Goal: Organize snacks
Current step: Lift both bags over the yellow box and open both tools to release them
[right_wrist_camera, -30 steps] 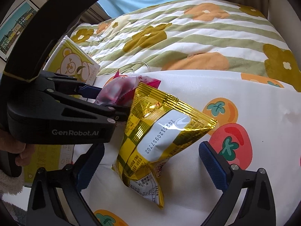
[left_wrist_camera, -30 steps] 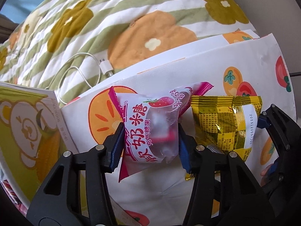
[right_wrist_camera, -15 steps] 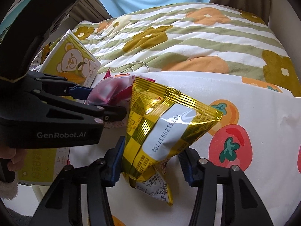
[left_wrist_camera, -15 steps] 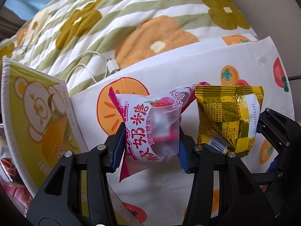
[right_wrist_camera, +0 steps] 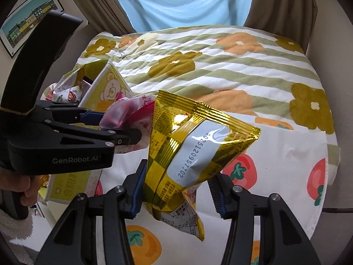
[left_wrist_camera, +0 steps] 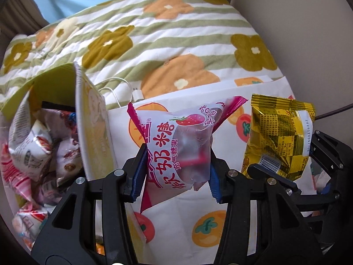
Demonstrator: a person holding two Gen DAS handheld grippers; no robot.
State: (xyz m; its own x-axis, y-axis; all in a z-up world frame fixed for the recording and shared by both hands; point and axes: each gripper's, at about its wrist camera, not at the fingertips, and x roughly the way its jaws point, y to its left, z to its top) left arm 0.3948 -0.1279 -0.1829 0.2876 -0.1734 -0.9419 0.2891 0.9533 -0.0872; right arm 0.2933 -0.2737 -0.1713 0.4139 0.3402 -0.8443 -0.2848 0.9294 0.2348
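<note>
My left gripper [left_wrist_camera: 176,172] is shut on a pink-and-white strawberry candy pouch [left_wrist_camera: 183,143] and holds it above the fruit-print sheet [left_wrist_camera: 198,227]. My right gripper [right_wrist_camera: 178,190] is shut on a gold foil snack bag [right_wrist_camera: 194,154], also lifted off the sheet. The gold bag shows in the left wrist view [left_wrist_camera: 280,137], just right of the pink pouch. The left gripper [right_wrist_camera: 114,132] with the pink pouch [right_wrist_camera: 130,114] shows at the left of the right wrist view. An open yellow bear-print box [left_wrist_camera: 88,119] with several snack packets [left_wrist_camera: 33,150] inside stands to the left.
The fruit-print sheet lies on a striped flower quilt [left_wrist_camera: 154,44]. A white charger cable [left_wrist_camera: 123,88] lies on the quilt behind the box. The box also shows in the right wrist view [right_wrist_camera: 108,88]. A wall [left_wrist_camera: 308,44] runs along the right.
My right gripper has closed on the gold bag and lifted it. Both grippers have risen with their packs, and the open top of the yellow box with its packets has come into view.
</note>
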